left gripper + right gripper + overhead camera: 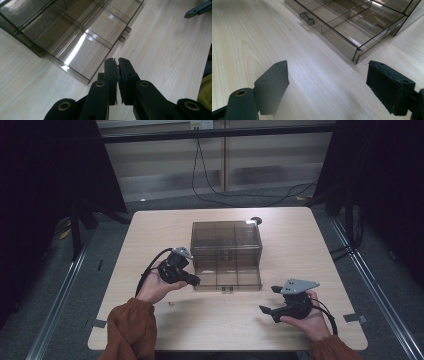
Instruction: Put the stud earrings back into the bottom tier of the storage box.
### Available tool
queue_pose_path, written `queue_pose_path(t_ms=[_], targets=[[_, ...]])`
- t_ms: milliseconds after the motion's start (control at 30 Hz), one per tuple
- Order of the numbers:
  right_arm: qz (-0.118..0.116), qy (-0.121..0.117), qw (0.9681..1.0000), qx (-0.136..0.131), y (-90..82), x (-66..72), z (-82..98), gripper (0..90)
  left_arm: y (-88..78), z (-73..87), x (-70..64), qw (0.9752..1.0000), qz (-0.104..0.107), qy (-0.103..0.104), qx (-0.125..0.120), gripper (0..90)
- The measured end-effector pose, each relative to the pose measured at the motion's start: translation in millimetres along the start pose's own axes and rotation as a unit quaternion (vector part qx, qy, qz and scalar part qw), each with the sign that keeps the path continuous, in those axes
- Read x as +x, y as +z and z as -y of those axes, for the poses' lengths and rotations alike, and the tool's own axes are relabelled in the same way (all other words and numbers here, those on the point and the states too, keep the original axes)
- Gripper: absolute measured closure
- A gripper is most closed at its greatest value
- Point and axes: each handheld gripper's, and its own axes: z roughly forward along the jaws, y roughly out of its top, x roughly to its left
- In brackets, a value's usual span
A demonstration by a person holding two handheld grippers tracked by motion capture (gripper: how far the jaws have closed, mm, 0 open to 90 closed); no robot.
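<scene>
A smoky see-through drawer box (226,236) stands mid-table, and its bottom drawer (227,275) is pulled out toward me. The drawer (82,47) is split into compartments that look empty, with a small handle (125,33) on its front. My left gripper (196,281) hovers at the drawer's front left corner. Its jaws are pressed together, left gripper (117,61), and I see nothing between them. My right gripper (267,300) rests near the table's front right, with its jaws wide apart. Bare wood lies between those jaws in the right gripper view (327,82), short of the drawer (352,27) and its handle (307,20).
The wooden table (300,245) has rounded corners, with dark floor and metal rails on both sides. A small dark round thing (256,220) sits behind the box. A tiny pale bit (171,303) lies on the wood near my left hand. Cables hang at the back wall.
</scene>
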Motion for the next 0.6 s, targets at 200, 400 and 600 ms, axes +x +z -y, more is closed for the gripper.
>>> queue_pose_path(t_ms=[200, 400, 600], targets=[[-0.004, -0.002, 1.0, 0.003, 0.9, 0.2, -0.1, 16.7, 1.8, -11.4, -2.1, 0.9998, 0.0, 0.015, 0.009, 85.9], [-0.004, -0.002, 1.0, 0.003, 1.1, 0.3, -0.1, 16.4, 6.4, -21.2, -3.0, 0.9997, 0.002, 0.022, 0.012, 85.9], [-0.003, -0.002, 1.0, 0.006, 1.6, 0.2, -0.1, 16.5, 12.1, -31.6, -3.8, 0.9994, 0.006, 0.028, 0.018, 85.9]])
